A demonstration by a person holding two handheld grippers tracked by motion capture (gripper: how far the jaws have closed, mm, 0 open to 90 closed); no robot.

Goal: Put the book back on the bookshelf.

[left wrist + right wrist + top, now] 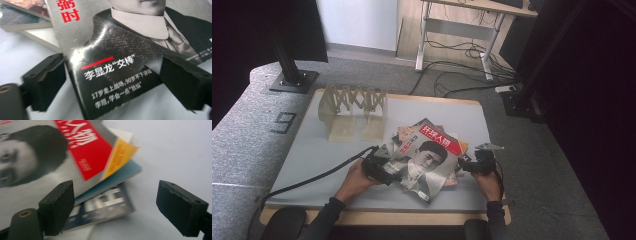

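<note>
A magazine [427,160] with a red title block and a black-and-white portrait tops a loose pile of magazines [404,132] near the table's front. My left gripper [384,167] is at its left corner. In the left gripper view that corner [120,50] lies between the jaws of the left gripper [115,82], which stand apart with no pad pressing on it. At the pile's right side is my right gripper [464,166]. In the right gripper view the right gripper [120,207] is open, the magazine [50,157] and a blue-edged one [117,178] beside its left jaw.
A wooden folding rack [353,107] stands at the back left of the grey table [327,150]. A black stand base [294,80] sits on the carpet beyond the table's left corner. Cables [462,75] trail on the floor under a far desk [462,35].
</note>
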